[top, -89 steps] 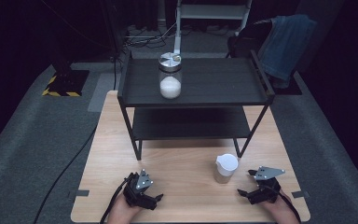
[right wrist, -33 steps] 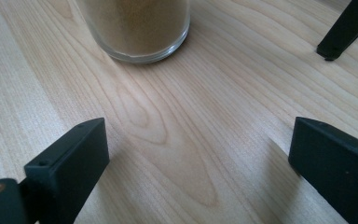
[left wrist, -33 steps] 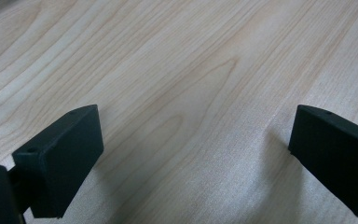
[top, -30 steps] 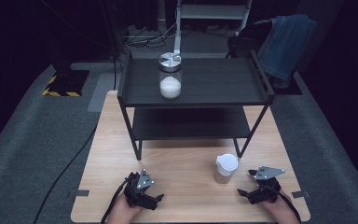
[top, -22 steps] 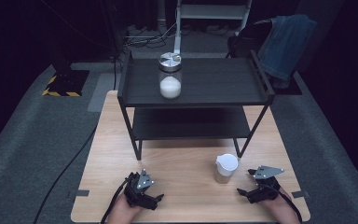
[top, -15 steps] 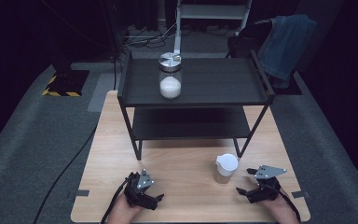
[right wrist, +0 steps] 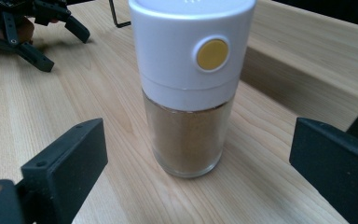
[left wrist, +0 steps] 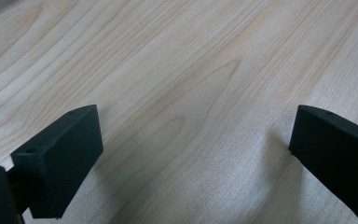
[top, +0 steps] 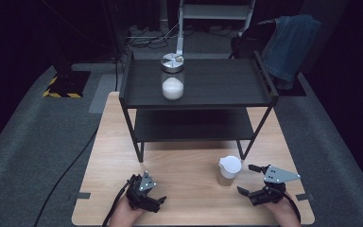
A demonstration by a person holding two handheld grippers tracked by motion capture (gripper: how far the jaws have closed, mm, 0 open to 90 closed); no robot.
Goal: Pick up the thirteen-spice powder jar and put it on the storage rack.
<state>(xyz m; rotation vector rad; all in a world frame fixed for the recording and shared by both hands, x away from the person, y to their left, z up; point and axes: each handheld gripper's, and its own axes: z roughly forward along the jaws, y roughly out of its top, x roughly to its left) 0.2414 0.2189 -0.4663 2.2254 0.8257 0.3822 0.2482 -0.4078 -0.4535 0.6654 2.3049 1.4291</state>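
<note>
A glass shaker with a white cap and brown powder stands on the wooden table, right of centre. In the right gripper view the shaker stands upright just ahead of my jaws, with a yellow dot on its cap. My right gripper lies to its right, open; its jaws have just been opening, with nothing between the pads. My left gripper rests open at the front left over bare wood.
A black two-level rack stands at the table's back half. On its top level is a glass jar of white powder with a metal lid. The left gripper lies beyond the shaker. A chair with blue cloth stands behind.
The right gripper has shifted very slightly beside the shaker. The left gripper, shaker and jar have kept still.
</note>
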